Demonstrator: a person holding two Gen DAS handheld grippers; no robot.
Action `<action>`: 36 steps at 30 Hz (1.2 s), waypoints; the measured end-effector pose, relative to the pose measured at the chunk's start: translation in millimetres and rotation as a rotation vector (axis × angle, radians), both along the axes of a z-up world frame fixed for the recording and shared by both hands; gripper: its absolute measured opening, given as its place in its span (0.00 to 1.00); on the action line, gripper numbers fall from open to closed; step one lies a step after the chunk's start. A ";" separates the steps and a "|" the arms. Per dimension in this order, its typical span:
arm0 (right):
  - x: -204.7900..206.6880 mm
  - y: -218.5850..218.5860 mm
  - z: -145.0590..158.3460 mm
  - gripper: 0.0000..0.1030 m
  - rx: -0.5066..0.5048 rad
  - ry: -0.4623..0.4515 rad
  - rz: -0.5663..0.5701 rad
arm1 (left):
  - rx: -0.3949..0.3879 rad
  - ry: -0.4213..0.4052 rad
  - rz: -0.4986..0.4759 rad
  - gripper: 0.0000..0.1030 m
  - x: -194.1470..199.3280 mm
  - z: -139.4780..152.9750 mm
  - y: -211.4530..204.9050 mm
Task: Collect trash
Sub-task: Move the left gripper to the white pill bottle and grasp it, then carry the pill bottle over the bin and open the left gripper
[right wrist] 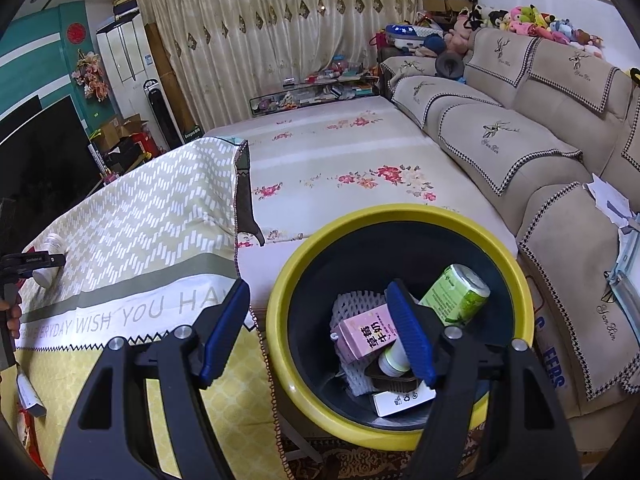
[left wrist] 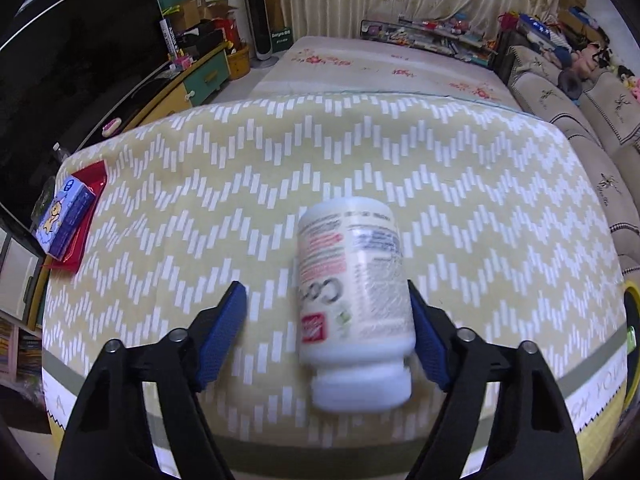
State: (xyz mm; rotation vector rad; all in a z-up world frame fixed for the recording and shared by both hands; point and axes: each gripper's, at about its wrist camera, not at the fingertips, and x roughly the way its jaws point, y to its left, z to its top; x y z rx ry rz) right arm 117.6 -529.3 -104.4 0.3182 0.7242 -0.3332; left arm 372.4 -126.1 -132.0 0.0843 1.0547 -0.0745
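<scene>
A white plastic bottle (left wrist: 352, 280) with a printed label lies on its side on the zigzag-patterned tablecloth (left wrist: 240, 184), cap toward the camera. My left gripper (left wrist: 325, 292) straddles it, open: the right pad (left wrist: 426, 336) rests against the bottle's side, and the left pad (left wrist: 224, 332) stands well clear of it. My right gripper (right wrist: 318, 286) hangs open and empty over a yellow-rimmed dark bin (right wrist: 280, 304). Inside the bin are a green can (right wrist: 456, 296), a pink carton (right wrist: 366, 334), white foam netting and a white box. The same bottle (right wrist: 54, 242) shows at the far left of the right wrist view.
A blue tissue pack (left wrist: 64, 216) sits on a red tray (left wrist: 94, 180) at the table's left edge. A floral-covered surface (right wrist: 340, 152) lies beyond the table, a beige sofa (right wrist: 520, 140) to the right and a dark TV (left wrist: 60, 80) to the left. A person's hand (right wrist: 12, 318) shows at the far left.
</scene>
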 end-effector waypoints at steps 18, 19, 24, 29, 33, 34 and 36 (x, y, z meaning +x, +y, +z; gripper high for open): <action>-15.3 -10.8 11.8 0.65 -0.044 0.002 -0.015 | -0.102 -0.052 -0.258 0.45 -60.8 51.3 -63.8; -18.8 -12.9 13.9 0.65 -0.050 0.002 -0.021 | -0.110 -0.054 -0.286 0.45 -68.5 55.5 -72.4; -40.4 -27.2 22.5 0.65 -0.089 0.006 -0.051 | -0.153 -0.061 -0.504 0.45 -122.0 76.2 -148.6; -69.5 -43.1 19.0 0.65 -0.099 0.021 -0.094 | -0.169 -0.062 -0.682 0.45 -165.3 85.6 -224.9; -90.7 -58.8 15.0 0.65 -0.084 0.017 -0.143 | -0.161 -0.062 -0.798 0.45 -196.5 84.7 -289.1; -96.1 -62.7 14.2 0.65 -0.082 0.017 -0.157 | -0.154 -0.066 -0.818 0.45 -204.0 85.2 -303.0; -105.3 -68.9 13.8 0.65 -0.076 0.012 -0.174 | -0.138 -0.055 -0.855 0.45 -209.0 81.7 -332.4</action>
